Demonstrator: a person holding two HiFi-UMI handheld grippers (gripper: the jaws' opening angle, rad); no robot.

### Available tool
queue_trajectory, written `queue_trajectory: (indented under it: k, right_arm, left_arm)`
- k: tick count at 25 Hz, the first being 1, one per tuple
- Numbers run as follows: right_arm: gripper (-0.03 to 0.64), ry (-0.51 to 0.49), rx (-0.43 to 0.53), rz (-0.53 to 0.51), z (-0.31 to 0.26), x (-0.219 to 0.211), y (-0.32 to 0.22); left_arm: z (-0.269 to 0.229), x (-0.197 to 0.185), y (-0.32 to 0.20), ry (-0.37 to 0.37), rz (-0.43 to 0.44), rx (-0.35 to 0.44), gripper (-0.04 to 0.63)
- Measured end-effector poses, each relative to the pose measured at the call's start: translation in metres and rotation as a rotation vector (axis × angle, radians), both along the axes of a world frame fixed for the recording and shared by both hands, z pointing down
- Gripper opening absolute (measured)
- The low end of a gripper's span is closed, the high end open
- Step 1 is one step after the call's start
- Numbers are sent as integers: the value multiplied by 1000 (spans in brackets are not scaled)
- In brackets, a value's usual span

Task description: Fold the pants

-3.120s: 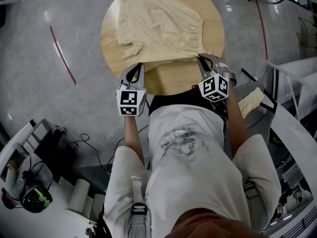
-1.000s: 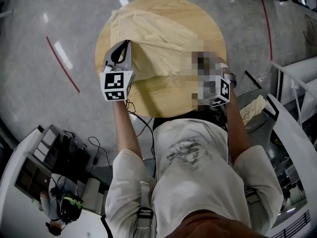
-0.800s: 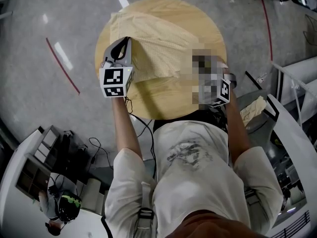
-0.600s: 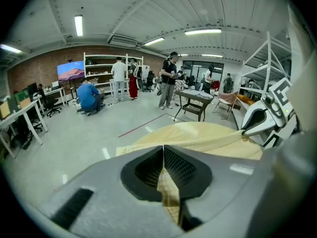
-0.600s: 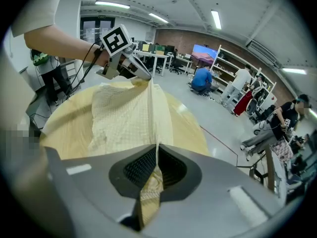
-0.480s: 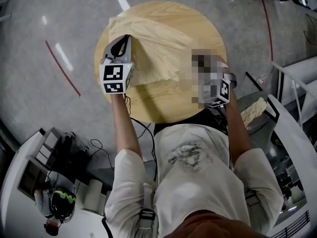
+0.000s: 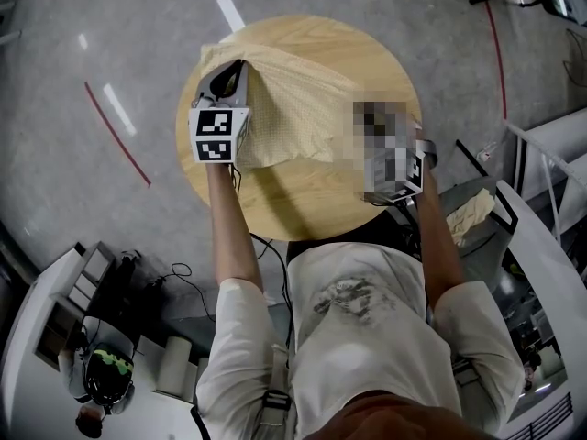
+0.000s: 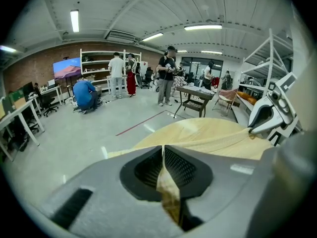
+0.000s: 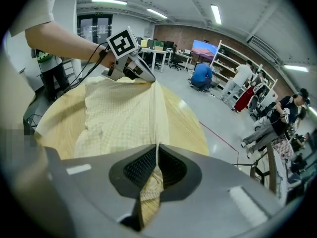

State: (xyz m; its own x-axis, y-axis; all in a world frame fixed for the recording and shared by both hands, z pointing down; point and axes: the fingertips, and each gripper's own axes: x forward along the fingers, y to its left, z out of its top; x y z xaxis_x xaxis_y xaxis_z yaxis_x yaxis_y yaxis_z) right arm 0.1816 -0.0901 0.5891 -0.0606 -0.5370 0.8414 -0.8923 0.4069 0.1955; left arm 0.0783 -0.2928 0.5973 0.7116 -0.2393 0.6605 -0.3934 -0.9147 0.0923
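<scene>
Pale yellow pants (image 7: 293, 108) lie folded over on the far half of a round wooden table (image 7: 312, 200). My left gripper (image 7: 236, 66) is over the table's left side, shut on a pinch of the pants' edge (image 8: 163, 155). A mosaic patch hides most of my right gripper at the table's right rim; its marker cube (image 7: 412, 167) shows. In the right gripper view its jaws are shut on the pants' cloth (image 9: 156, 158), and the cloth (image 9: 119, 118) stretches from there across to the left gripper (image 9: 132, 69). The left gripper view shows the right gripper (image 8: 270, 119) at the cloth's far end.
Grey floor with a red line (image 7: 117, 134) and white tape (image 7: 230, 12) surrounds the table. A white frame (image 7: 541, 236) and another pale cloth (image 7: 468, 211) stand at the right. A desk with gear (image 7: 83, 328) is at lower left. Several people (image 8: 166, 73) stand far off.
My left gripper has carried the pants' edge farther across the table, away from the person. The right gripper moved a little the same way. The cloth's near edge has drawn back, baring more wood.
</scene>
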Motion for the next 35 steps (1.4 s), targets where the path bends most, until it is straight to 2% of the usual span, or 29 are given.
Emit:
queue_trajectory:
  k: [6,11,15,23,29,33,35]
  right_arm:
    - [37,3,-6,14,7,3,-4]
    - [79,-3,25,44,0,11,-2]
    - [81,2,33,52,-4,14,1]
    - [80,15,53,61,-16,9,8]
    - [78,24,96,66,-34,3,13]
    - [74,32,139,78,-49,0,21]
    - [49,40,165,79,-57,-2,27]
  left_arm:
    - [14,2,-8,-6,-33,-10,58]
    - [4,-2,-10,19,-84,-3,108]
    - [-7,-9,-13,43,-103,-4,139]
    - [-43,-23,-22,90,-150,48,116]
    - [-74,-33,-9,148,-189,97,9]
    - [-92,-39,10,183,-191,114,8]
    - [-101,-41,22,196,-191,120,8]
